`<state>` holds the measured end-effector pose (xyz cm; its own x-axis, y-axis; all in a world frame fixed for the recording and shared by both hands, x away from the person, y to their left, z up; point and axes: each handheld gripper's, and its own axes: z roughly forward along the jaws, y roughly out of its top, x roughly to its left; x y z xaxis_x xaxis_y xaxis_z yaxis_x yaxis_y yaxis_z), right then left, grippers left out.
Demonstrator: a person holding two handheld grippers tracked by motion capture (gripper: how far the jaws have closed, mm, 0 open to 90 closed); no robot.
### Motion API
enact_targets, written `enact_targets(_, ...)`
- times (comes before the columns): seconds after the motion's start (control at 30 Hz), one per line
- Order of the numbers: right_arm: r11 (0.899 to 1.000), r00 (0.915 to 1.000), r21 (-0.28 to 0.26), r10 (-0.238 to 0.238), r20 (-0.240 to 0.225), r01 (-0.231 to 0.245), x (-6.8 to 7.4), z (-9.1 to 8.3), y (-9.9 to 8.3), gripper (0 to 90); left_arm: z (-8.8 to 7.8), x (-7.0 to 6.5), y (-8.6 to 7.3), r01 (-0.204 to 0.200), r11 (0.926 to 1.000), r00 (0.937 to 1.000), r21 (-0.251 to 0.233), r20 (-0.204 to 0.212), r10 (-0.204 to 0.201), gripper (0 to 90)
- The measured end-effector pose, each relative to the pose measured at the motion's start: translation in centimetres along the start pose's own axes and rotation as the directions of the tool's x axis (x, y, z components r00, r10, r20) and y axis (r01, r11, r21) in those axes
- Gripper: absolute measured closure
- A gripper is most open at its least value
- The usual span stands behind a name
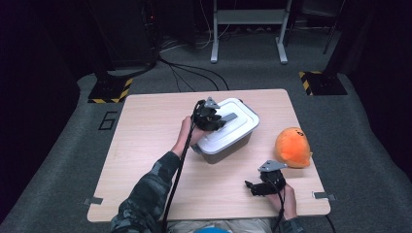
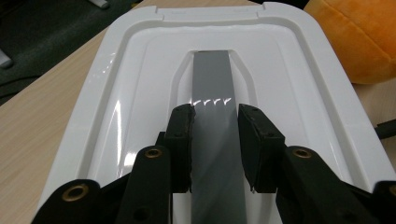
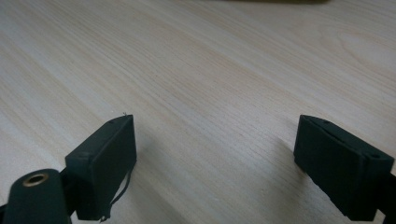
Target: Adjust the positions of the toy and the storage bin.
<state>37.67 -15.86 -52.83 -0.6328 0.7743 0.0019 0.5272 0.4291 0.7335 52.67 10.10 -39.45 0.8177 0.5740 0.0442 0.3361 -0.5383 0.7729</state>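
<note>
— Where is the box?

— At the table's centre. The left gripper (image 2: 215, 135) is clenched on the grey handle (image 2: 212, 84) of the white lid (image 2: 140, 70); the handle's long axis runs toward 12 o'clock from the jaws.

— And the right gripper (image 3: 215, 154)?

— Released over bare table (image 3: 210, 56) (farther away) — the orange plush (image 1: 293, 146) sits at its 1 o'clock. No readable writing.

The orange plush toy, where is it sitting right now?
In the high view the orange plush toy sits on the table near its right edge, right of the white lidded box.
</note>
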Motion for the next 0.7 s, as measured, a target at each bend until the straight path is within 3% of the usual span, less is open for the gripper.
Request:
enact_targets(0.43,1.000,1.0000,0.000,0.002,0.008,-0.002,-0.1,0.0,0.0,12.3,-1.9,-0.8,-1.6,-0.005,1.0000,0.9999,-0.004,0.013,0.005,66.2)
enact_targets(0.7,1.000,0.9999,0.000,0.005,0.010,-0.005,-0.1,0.0,0.0,12.4,-2.9,-1.4,-2.0,-0.029,0.9992,0.9995,0.029,0.010,0.029,66.2)
